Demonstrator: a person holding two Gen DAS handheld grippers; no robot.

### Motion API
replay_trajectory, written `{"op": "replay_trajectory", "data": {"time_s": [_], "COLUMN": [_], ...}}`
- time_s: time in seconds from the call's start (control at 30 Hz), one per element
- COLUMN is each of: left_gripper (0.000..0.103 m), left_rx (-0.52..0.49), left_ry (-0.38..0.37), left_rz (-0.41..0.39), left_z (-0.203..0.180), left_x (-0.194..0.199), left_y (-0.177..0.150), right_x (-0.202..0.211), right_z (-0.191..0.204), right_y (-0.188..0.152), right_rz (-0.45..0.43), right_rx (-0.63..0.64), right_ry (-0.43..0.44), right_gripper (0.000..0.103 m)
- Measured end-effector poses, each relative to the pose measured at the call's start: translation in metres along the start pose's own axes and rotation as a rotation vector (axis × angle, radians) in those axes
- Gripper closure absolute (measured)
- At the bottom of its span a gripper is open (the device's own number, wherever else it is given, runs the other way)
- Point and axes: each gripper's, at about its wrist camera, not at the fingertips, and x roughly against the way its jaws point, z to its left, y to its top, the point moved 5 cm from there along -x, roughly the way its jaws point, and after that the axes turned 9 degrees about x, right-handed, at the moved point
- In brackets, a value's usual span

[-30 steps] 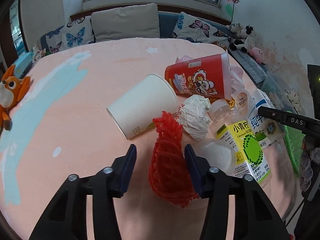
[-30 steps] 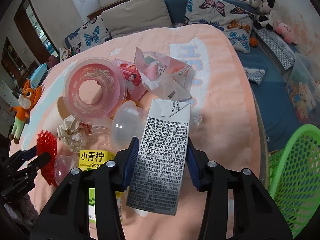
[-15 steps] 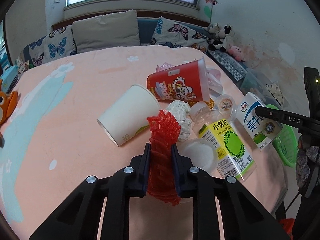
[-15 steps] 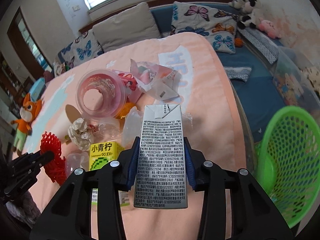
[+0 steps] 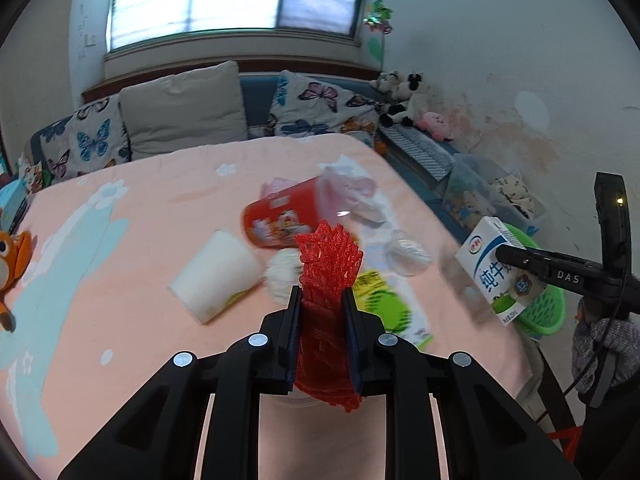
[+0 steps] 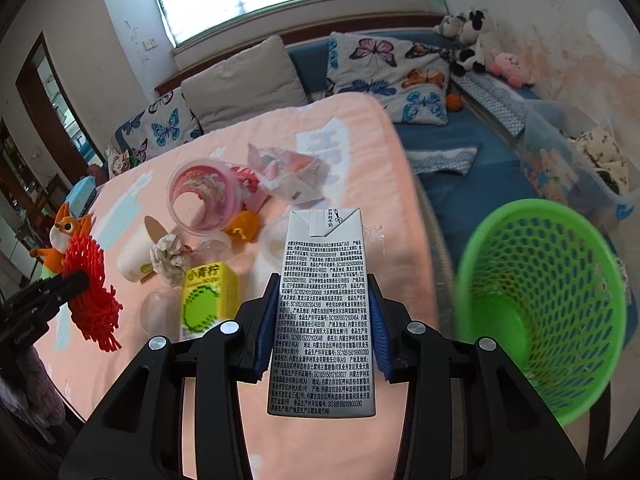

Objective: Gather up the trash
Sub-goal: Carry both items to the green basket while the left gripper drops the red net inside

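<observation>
Since a second ago our left claw [image 5: 320,312] has clamped down on the red mesh sleeve [image 5: 326,280] and lifted it off the table [image 5: 140,200], while our right claw [image 6: 322,320] has carried the milk carton [image 6: 324,312] sideways toward the green basket [image 6: 540,300]. Both claws are clenched, the left one squeezing the mesh between its blue pads, the right one gripping the carton by its narrow sides (printed back panel facing us). Below the mesh, on the peach cloth, we see the yellow-green juice box [image 6: 208,296], a crumpled paper wad [image 6: 170,258] and a white paper cup [image 5: 218,276] on its side. Farther out lies the red snack tub [image 5: 284,220], also tipped over, with torn wrappers [image 6: 286,176] behind it. Our basket stands just off the table's edge, right of the carton.
</observation>
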Motion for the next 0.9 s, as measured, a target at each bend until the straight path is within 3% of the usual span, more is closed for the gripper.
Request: {"op": "replay_trajectory", "data": {"time_s": [0.5,0.9], "left_gripper": [0.084,0.081], "left_rx": [-0.121,-0.202], "left_ry": [-0.16,-0.24], "left_rz": [0.077,0.191], "left_z": [-0.191,-0.299], "left_x": [-0.067,-0.138], "left_y": [-0.012,-0.038], "right_x": [0.066,0.087], "right_z": [-0.118,-0.187], "right_y": [-0.038,-0.068], "right_rz": [-0.031,-0.041], "right_rx": [0.008,-0.087], "right_ry": [-0.104,-0.178], "right_gripper": [0.062,0.062]}}
